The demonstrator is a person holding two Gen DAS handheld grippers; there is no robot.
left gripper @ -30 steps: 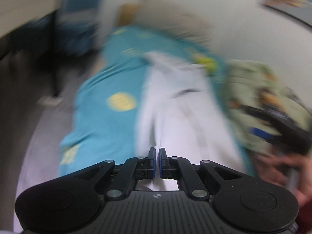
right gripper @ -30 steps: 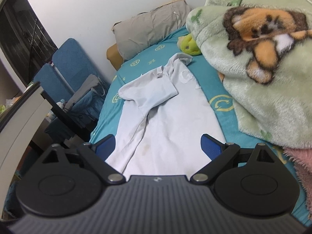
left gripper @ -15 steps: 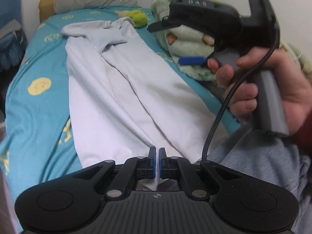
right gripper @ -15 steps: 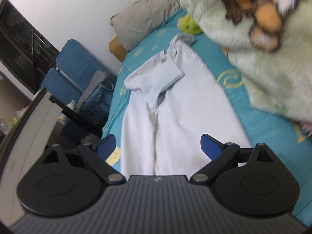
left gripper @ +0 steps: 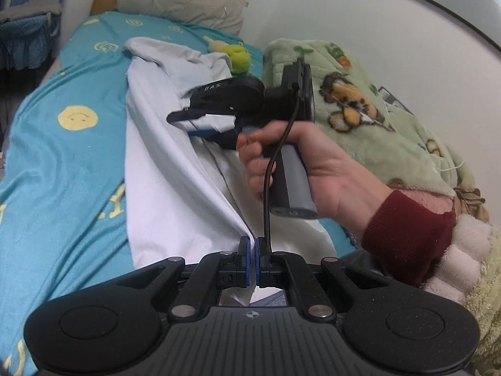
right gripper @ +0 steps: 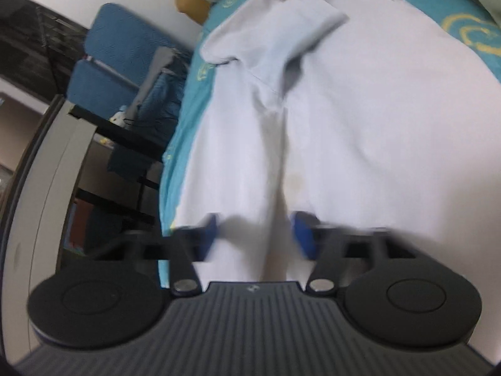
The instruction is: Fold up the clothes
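A long white shirt [left gripper: 162, 188] lies lengthwise on the teal bed sheet [left gripper: 62, 156], one sleeve folded across its far end. My left gripper [left gripper: 253, 260] is shut on the shirt's near hem, which rises into a ridge between the pads. A hand in a red sleeve [left gripper: 313, 163] holds my right gripper [left gripper: 191, 123] low over the middle of the shirt. In the right wrist view the shirt [right gripper: 360, 125] fills the frame. There the right gripper [right gripper: 253, 235] shows blurred, its jaws closing around a raised fold of cloth, with a gap still showing beside the blue pads [right gripper: 209, 232].
A green bear-print blanket [left gripper: 360, 103] is heaped along the wall side of the bed, with pale plush bedding [left gripper: 463, 250] nearer. A grey pillow [left gripper: 181, 3] and a green soft toy [left gripper: 239, 58] lie at the head. Blue chairs [right gripper: 125, 50] and a desk [right gripper: 47, 172] stand beside the bed.
The right gripper has dropped onto the middle of the shirt and its wide jaws have narrowed around a fold. The left gripper has sunk a little, still shut on the hem.
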